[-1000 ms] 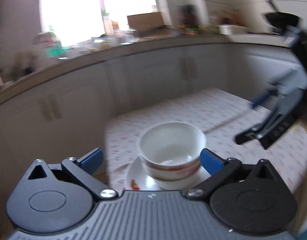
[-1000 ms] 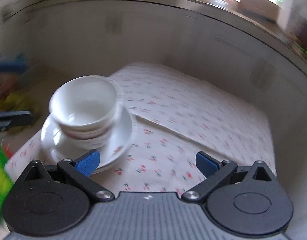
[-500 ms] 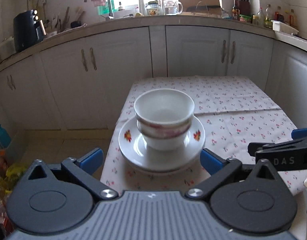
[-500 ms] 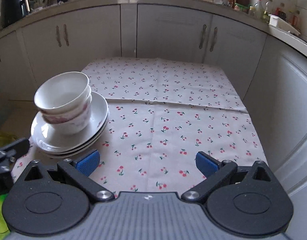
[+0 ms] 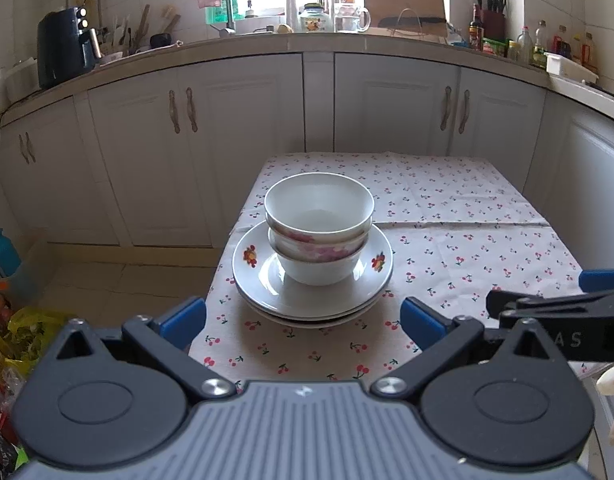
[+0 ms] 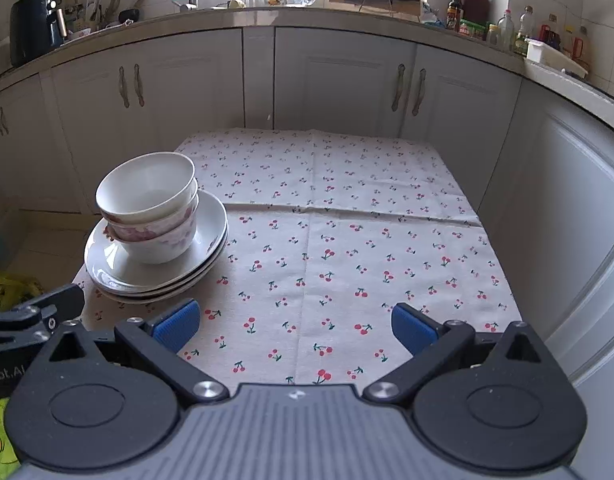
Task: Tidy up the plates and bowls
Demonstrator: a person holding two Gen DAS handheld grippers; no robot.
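Two white bowls sit nested, the lower one with a pink flower band, on a stack of white plates near the table's left edge. My left gripper hovers open just in front of the stack, holding nothing. My right gripper stands open and empty over the near middle of the cherry-print tablecloth, to the right of the stack. Each gripper's side shows at the edge of the other's view.
White kitchen cabinets and a cluttered counter run behind the table. A blue bottle and yellow bags lie on the floor at the left. Cabinet fronts stand close along the table's right side.
Both grippers have pulled back from the stack and steadied; the bowls and plates now look farther away and sharp. The stack itself has not moved.
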